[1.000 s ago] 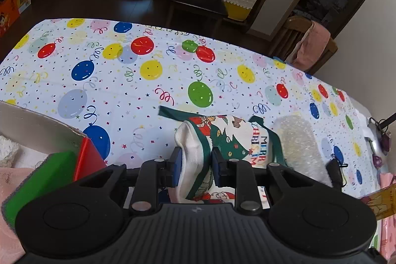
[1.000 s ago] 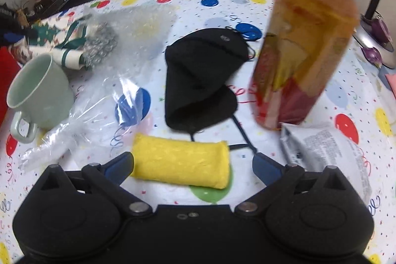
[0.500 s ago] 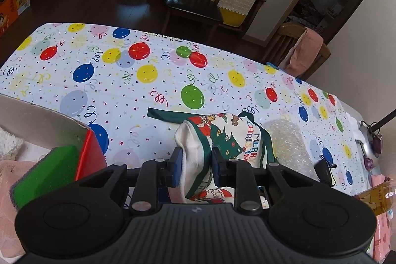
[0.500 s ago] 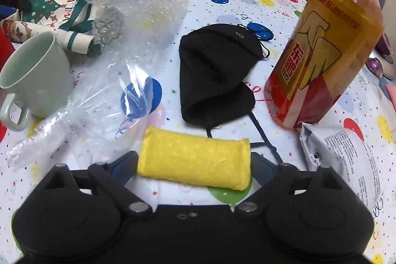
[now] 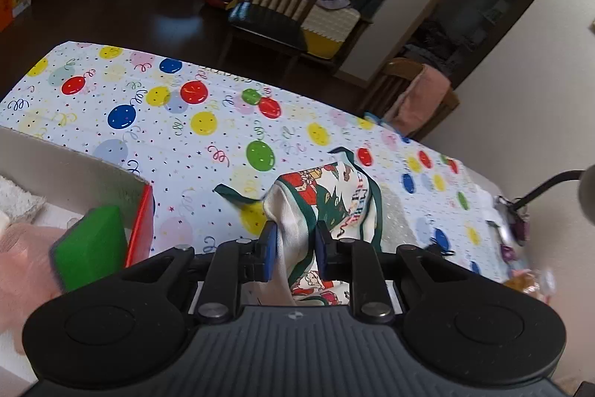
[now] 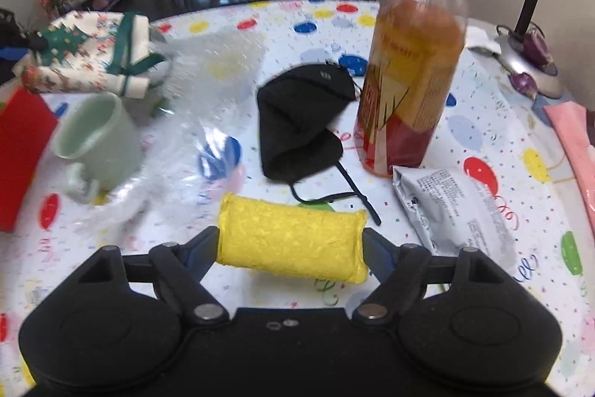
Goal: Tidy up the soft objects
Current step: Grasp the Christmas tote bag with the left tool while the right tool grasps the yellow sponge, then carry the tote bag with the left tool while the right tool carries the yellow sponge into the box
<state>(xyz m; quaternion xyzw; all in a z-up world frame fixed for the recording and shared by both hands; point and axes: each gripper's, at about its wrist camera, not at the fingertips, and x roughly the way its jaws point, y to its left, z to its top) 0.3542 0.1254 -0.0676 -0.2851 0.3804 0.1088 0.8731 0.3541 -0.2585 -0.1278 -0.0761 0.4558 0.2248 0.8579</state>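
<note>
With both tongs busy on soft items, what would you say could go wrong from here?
1. The left tongs pinch only a fold of the Christmas cloth; its dangling green strap might snag the box.
2. The right tongs are closing on the yellow sponge by its short ends; it may buckle and slip.
3. The tall drink bottle stands nearby and could be knocked.

A balloon-print cloth covers the tabletop [image 6: 483,121]. At its middle stands a tall bottle of amber drink [image 6: 409,88], upright, with a silver foil packet [image 6: 453,207] lying just beside its base at five o'clock. Over at nine o'clock a pale green mug [image 6: 100,140] sits on crumpled clear plastic wrap [image 6: 178,155]. A lamp base [image 6: 528,66] rests near the rim at two o'clock. Beyond the far edge, at twelve o'clock, a wooden chair [image 5: 279,6] stands on dark floor.
</note>
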